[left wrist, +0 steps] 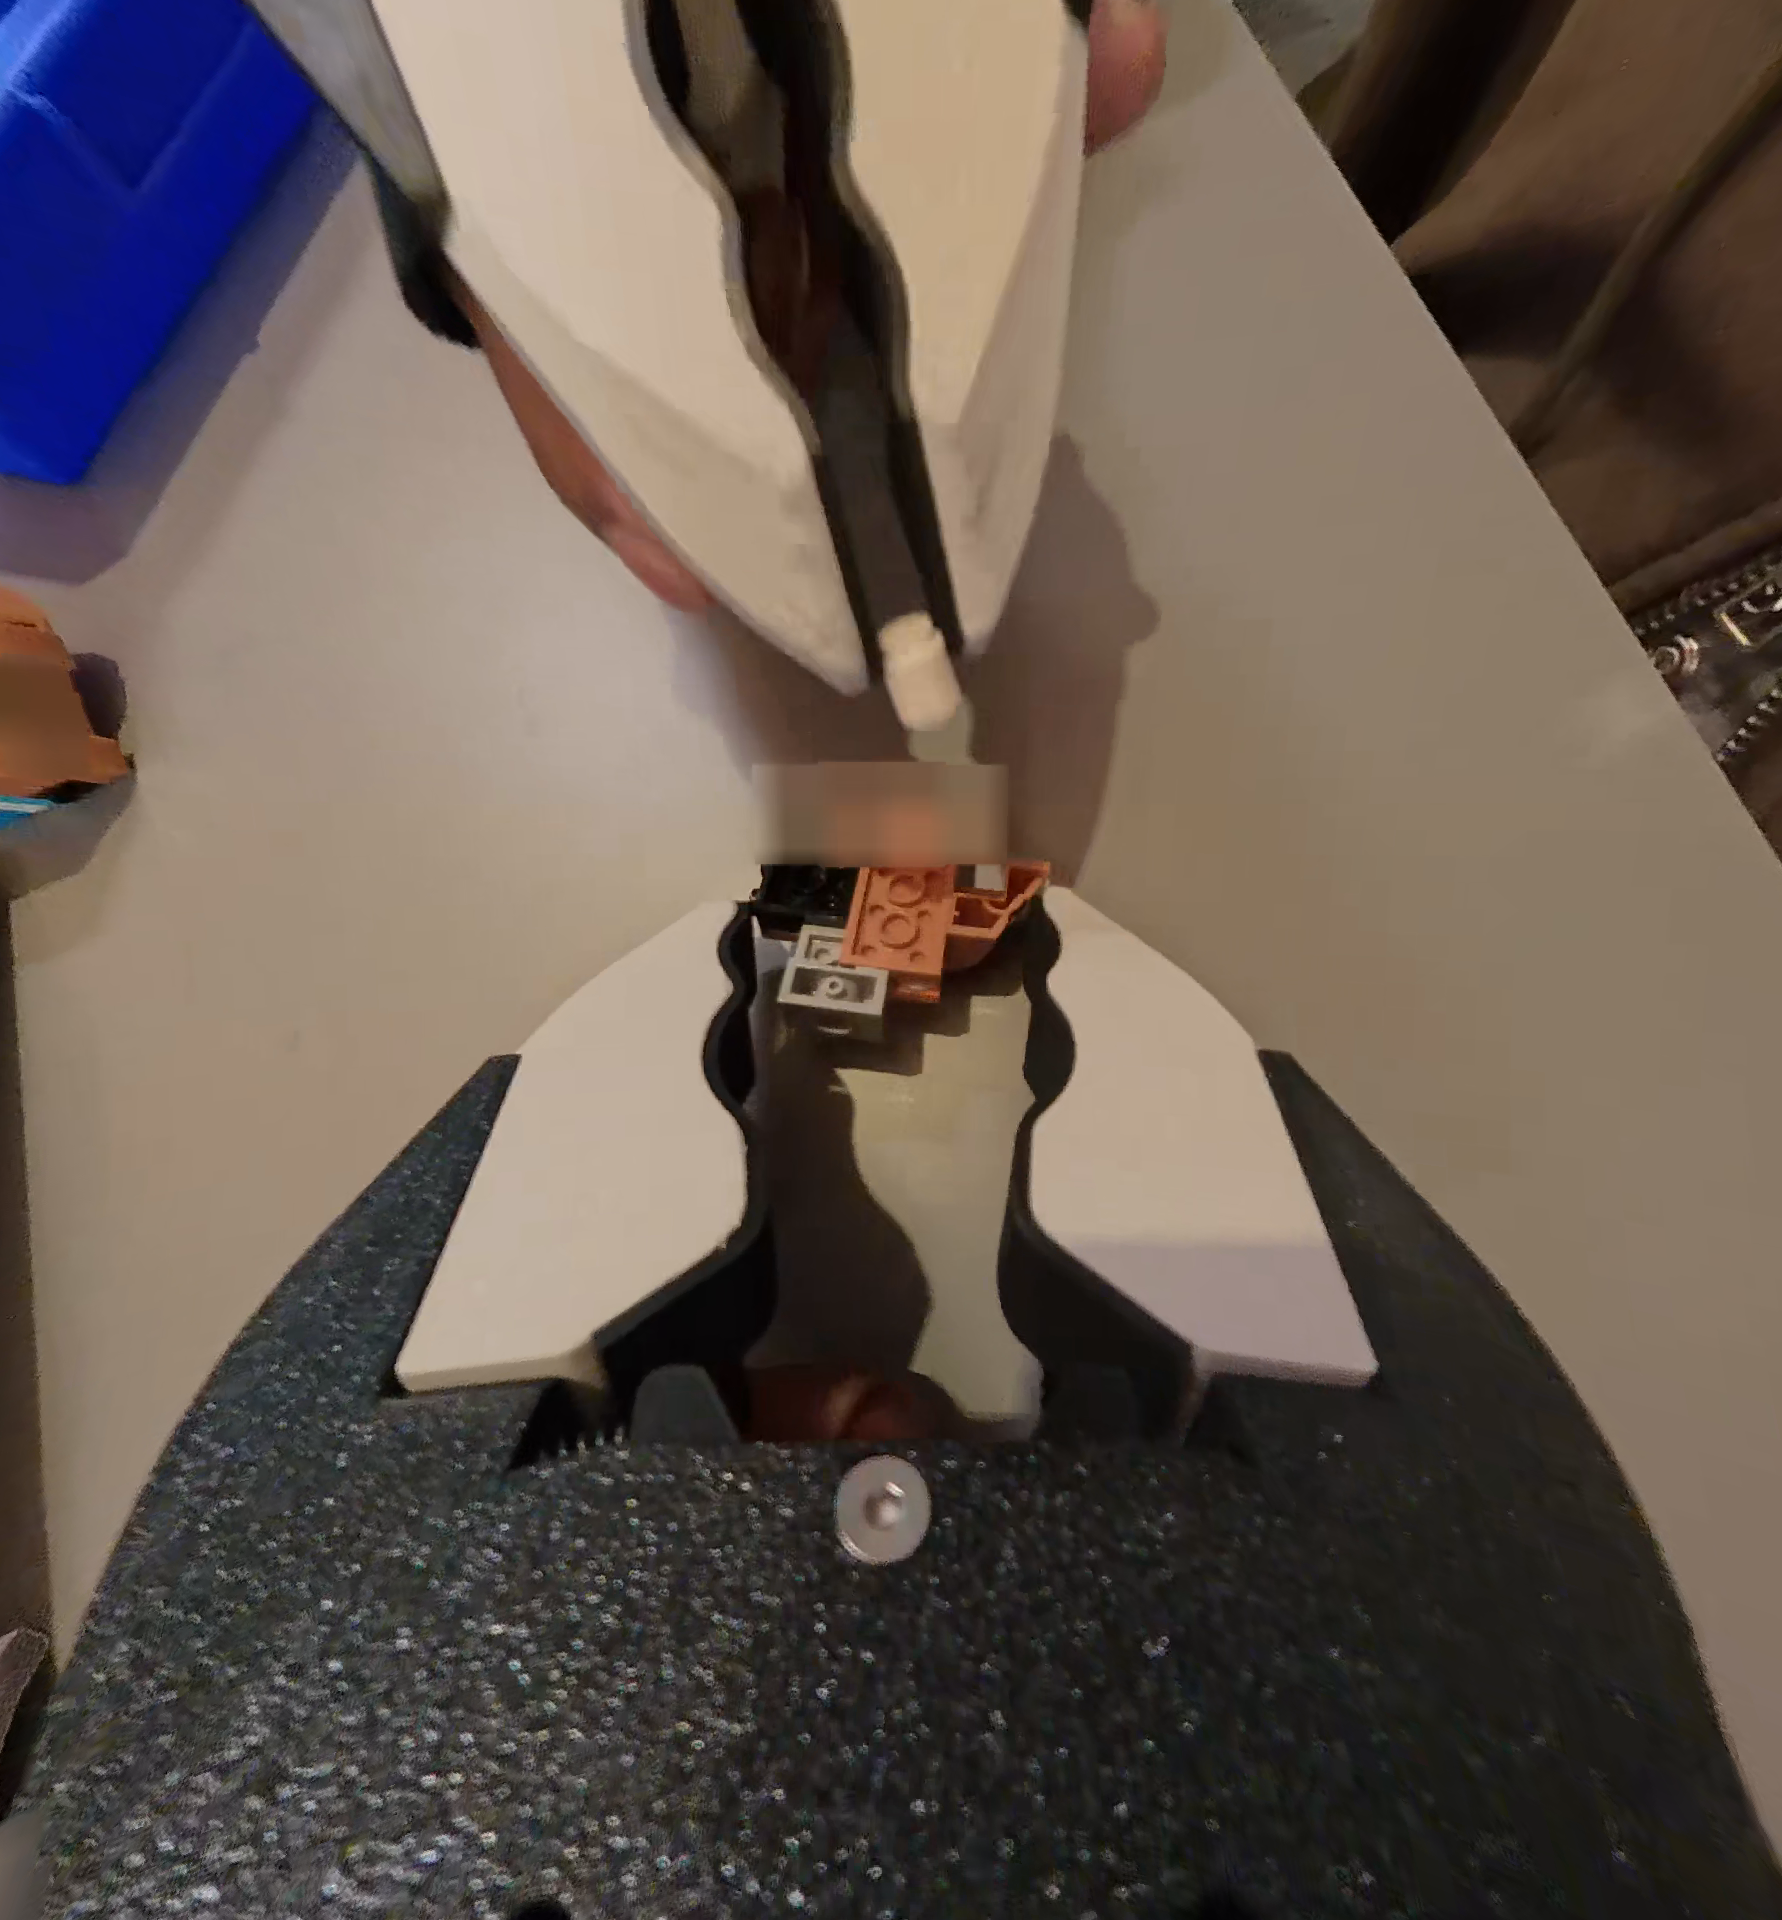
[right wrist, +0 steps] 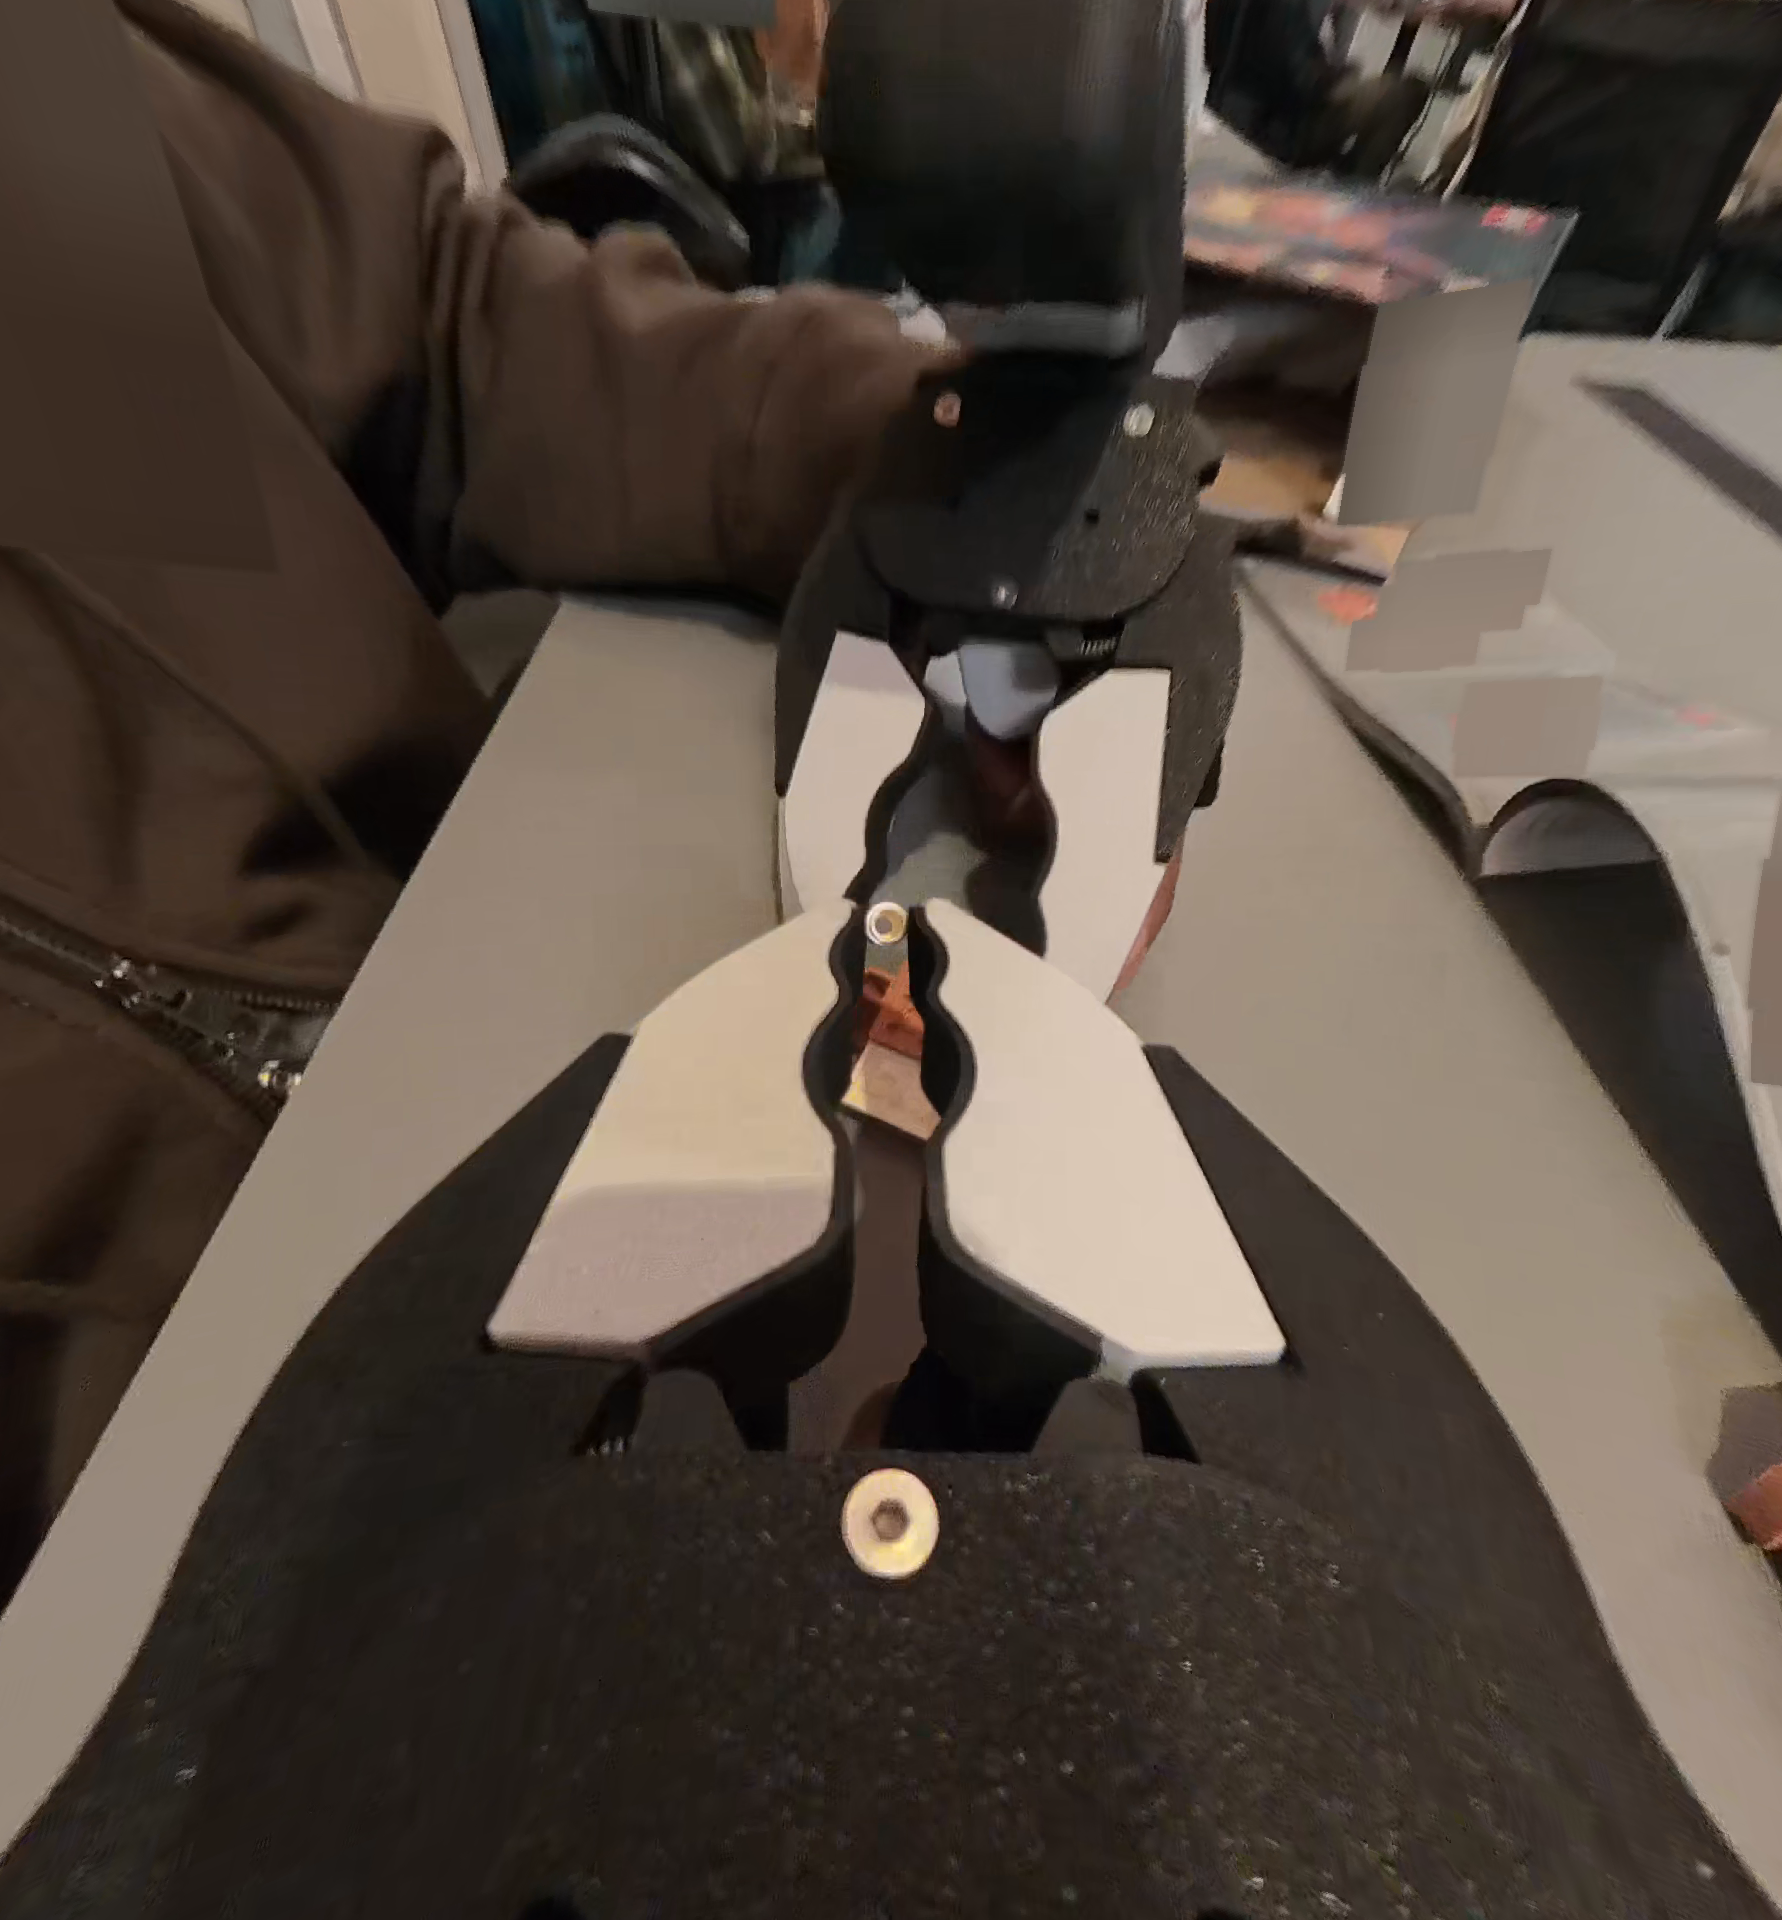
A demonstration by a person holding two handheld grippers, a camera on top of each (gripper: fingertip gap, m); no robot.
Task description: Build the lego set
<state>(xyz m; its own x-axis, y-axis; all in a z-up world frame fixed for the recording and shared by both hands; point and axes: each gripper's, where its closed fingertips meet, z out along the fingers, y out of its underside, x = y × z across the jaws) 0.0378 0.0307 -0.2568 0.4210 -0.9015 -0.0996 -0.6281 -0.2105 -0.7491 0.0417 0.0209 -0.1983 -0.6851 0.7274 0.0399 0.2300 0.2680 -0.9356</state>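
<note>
Left wrist view: left hand-held gripper (left wrist: 892,935) pinches a small orange, grey and black lego assembly (left wrist: 902,935) at its fingertips, above the desk (left wrist: 347,831). Right hand-held gripper (left wrist: 918,665) comes in from the far side, fingers pressed onto a thin black rod with a white tip (left wrist: 923,681). Rod's long axis points near-ward and down at the assembly, tip just beyond it, apparently not touching. Judgement: the next move is to seat the tip into the assembly, so axis alignment matters. Blue bin (left wrist: 87,229) sits far left.
</note>
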